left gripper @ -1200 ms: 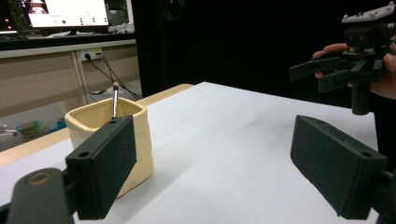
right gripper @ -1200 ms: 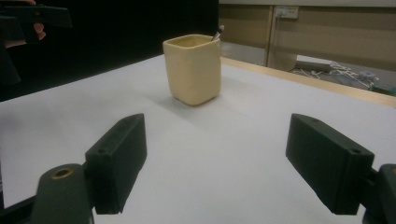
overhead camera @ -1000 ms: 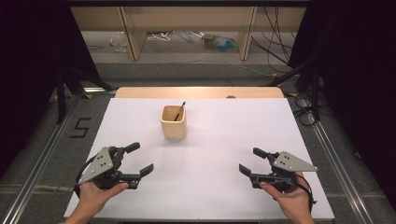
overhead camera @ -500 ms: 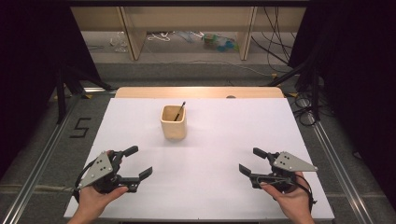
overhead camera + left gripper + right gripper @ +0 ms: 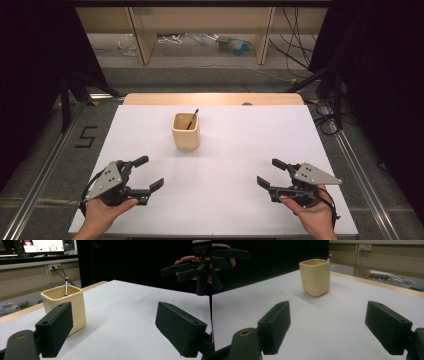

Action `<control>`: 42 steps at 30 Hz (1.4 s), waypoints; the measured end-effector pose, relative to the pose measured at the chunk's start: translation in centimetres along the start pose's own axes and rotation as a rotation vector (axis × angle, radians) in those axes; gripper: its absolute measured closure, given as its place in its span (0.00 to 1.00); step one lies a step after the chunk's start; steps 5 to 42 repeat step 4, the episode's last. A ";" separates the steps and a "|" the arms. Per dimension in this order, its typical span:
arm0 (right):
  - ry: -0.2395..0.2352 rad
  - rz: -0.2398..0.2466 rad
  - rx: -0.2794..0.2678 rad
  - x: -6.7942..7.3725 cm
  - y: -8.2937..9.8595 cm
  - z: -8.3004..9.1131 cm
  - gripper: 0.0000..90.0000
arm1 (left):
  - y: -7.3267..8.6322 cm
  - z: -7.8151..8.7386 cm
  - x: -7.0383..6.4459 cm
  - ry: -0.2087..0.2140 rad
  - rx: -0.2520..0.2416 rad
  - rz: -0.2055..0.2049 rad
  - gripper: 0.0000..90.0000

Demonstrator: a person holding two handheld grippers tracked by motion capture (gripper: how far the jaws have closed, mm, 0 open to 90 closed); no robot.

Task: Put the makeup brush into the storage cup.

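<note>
High view shows left gripper (image 5: 147, 174) lower left, right gripper (image 5: 271, 174) lower right, both wide open and empty, cup (image 5: 186, 131) at centre.

White table (image 5: 225, 200) with a bare wooden strip (image 5: 215, 99) along the far edge. Beyond it, light wooden shelving legs (image 5: 141, 40) over a grey floor strewn with cables (image 5: 295, 45) and a teal object (image 5: 235, 46). A "5" marking (image 5: 86, 136) left of the table. Monitor (image 5: 41, 245) lit in the left gripper view.
</note>
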State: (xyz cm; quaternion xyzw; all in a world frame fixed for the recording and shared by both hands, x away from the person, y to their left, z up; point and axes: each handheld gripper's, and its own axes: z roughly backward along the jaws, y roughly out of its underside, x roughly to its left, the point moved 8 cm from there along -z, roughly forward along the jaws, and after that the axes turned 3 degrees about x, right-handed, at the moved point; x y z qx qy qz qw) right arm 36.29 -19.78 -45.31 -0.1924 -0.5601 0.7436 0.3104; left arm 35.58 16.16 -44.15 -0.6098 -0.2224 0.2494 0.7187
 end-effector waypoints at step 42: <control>0.002 0.002 -0.002 -0.1 0.0 0.2 0.24 | 0.0 -0.2 0.0 0.005 -0.001 0.008 0.16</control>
